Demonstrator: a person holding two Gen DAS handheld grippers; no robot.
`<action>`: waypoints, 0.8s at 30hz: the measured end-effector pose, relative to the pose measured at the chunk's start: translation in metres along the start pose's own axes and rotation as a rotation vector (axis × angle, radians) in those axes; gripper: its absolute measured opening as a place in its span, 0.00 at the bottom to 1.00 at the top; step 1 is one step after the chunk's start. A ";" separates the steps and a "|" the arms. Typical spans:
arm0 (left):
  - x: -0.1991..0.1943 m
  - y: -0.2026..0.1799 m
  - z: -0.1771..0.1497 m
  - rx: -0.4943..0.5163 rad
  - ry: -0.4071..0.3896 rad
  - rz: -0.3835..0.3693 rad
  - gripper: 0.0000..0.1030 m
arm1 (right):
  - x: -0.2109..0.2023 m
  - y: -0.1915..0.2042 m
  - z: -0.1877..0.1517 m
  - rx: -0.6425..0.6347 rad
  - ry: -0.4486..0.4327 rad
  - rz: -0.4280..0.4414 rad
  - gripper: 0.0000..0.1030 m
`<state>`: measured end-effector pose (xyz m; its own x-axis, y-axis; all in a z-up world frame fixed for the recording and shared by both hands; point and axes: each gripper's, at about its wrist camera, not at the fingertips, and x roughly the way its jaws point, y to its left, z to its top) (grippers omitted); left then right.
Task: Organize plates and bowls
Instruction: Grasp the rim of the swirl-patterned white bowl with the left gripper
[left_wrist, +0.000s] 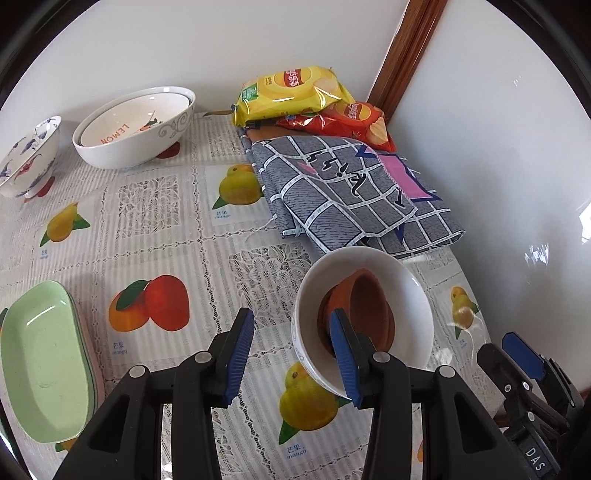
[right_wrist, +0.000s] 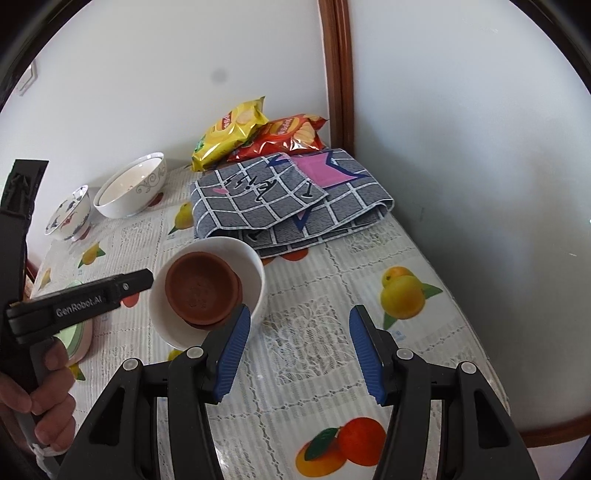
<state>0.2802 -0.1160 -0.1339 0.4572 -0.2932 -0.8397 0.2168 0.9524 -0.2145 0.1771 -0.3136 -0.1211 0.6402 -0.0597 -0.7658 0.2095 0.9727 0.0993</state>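
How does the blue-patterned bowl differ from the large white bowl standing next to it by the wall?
The blue-patterned bowl is smaller and painted with blue and red motifs; the large white bowl is wider, with only grey scrollwork. The large white bowl holds another dish lettered LEMON; nothing shows in the blue-patterned bowl. Both stand on the tablecloth by the wall.

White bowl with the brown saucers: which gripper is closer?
Left. The left gripper has one finger at the rim of the white bowl; the right gripper sits just beside it, jaws open on nothing.
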 end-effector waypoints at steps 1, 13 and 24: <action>0.003 0.000 0.000 0.000 0.005 0.001 0.39 | 0.003 0.002 0.002 0.001 0.002 0.013 0.54; 0.029 -0.002 0.008 0.008 0.046 0.023 0.39 | 0.043 0.019 0.011 -0.010 0.063 0.048 0.54; 0.012 0.007 0.016 -0.019 -0.009 -0.022 0.38 | 0.048 0.016 0.010 -0.009 0.066 0.036 0.54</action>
<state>0.3007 -0.1139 -0.1379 0.4602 -0.3147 -0.8302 0.2103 0.9471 -0.2424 0.2184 -0.3027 -0.1495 0.5969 -0.0098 -0.8023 0.1801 0.9760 0.1221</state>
